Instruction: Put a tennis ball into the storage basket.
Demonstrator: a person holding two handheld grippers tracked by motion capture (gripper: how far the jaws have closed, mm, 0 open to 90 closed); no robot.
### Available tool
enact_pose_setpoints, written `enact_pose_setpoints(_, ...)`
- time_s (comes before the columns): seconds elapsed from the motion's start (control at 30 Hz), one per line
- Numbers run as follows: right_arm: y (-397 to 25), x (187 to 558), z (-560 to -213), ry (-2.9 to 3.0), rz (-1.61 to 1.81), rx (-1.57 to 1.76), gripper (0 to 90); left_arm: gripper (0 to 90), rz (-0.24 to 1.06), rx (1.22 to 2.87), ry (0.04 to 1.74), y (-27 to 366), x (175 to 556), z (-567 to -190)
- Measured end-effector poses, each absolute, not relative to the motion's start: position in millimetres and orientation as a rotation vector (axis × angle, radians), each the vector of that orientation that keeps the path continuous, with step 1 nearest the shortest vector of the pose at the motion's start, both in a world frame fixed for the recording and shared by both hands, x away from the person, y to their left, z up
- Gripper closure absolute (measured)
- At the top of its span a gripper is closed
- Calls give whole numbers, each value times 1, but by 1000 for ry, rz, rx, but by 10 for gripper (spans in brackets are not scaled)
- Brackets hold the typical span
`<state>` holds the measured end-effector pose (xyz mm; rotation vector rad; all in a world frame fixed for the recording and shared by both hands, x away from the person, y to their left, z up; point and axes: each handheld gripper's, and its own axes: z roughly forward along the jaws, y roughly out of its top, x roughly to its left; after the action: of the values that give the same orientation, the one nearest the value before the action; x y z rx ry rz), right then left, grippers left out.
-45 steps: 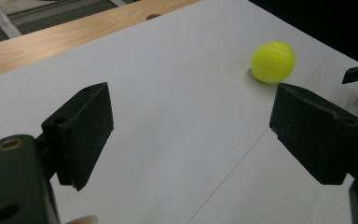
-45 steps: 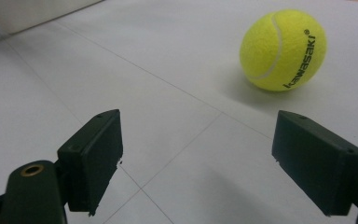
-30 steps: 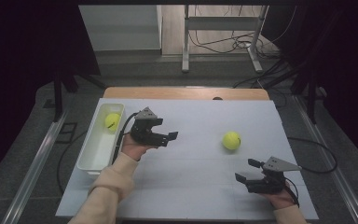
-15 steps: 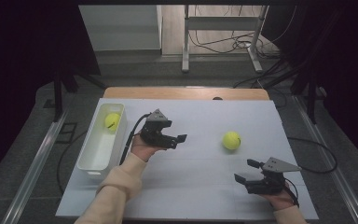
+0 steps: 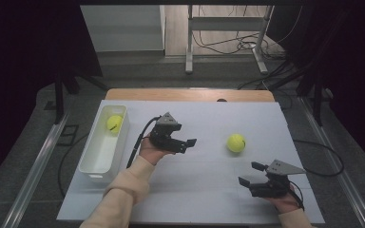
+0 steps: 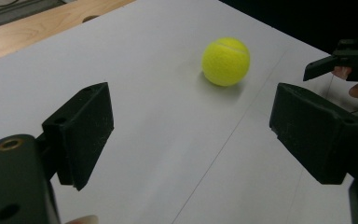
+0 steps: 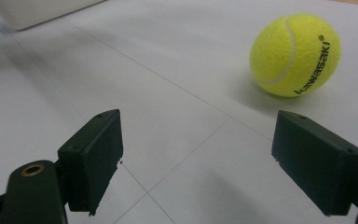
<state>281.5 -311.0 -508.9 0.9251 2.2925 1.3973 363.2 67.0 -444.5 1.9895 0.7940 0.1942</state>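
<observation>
Moving rightward across the bench [image 5: 204, 190]: the left tool [image 5: 184, 143] has left the white bin [image 5: 91, 166] and travelled toward the centre over the last second; a second ago it hung just beside the bin's rim. Its jaws stand wide apart and empty, both inner faces bare in the left gripper view. One tennis ball [image 5: 114, 123] already lies in the bin's far end. A second tennis ball [image 5: 236, 142] sits loose on the white bench cover, right of centre, unmoved across the frames, and touching neither tool. In the left gripper view this loose ball [image 6: 225, 61] lies ahead between the jaw lines, some way off.

Right tool [image 5: 250, 176] rests near the bench's front right corner, jaws spread wide, nothing held; position unchanged. Loose ball lies ahead and to the right in its view [image 7: 294, 54].

Judgement: first ball deposited; left tool now heading for the second. Next step likely a grasp, then carry to bin.
</observation>
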Motion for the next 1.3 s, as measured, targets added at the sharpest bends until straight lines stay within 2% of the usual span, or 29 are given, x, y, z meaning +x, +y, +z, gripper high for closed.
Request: enact_pose_setpoints(1.3, -312, 281, -509, 2290, 1392, 929, 167, 145, 119, 2061, 754, 7, 391, -476)
